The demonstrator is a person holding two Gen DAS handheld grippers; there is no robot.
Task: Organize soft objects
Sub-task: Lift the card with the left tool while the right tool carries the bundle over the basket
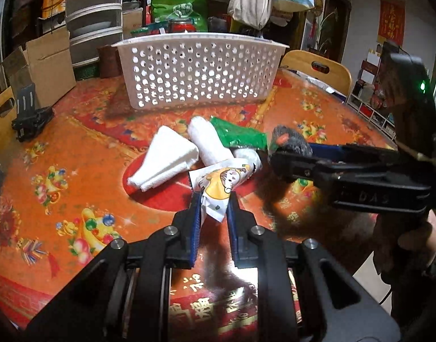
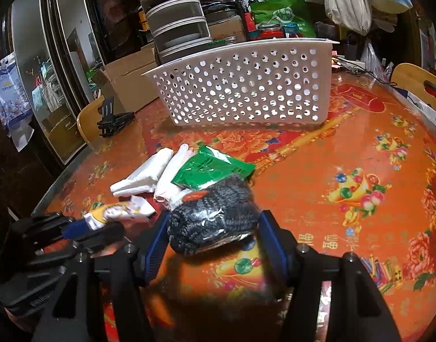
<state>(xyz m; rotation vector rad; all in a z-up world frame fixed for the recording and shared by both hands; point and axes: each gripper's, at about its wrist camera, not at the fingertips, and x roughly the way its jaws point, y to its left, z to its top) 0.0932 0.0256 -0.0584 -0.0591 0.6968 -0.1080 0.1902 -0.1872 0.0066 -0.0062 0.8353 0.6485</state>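
Note:
My left gripper (image 1: 213,199) is shut on the end of a white cartoon-print packet (image 1: 223,183), which also shows in the right wrist view (image 2: 118,212). My right gripper (image 2: 213,222) is shut on a dark grey knitted bundle in clear wrap (image 2: 215,216), seen from the left wrist as well (image 1: 292,139). On the table lie a folded white towel (image 1: 166,159), a rolled white towel (image 1: 208,141) and a green packet (image 1: 240,136), the green packet also in the right wrist view (image 2: 212,168). A white perforated basket (image 1: 200,71) stands behind them.
The table has a red and orange glossy cloth (image 1: 75,188). A black stand (image 1: 30,116) sits at the left edge. Cardboard boxes (image 1: 44,62), stacked containers (image 1: 95,17), bags and wooden chairs (image 1: 317,68) crowd the far side.

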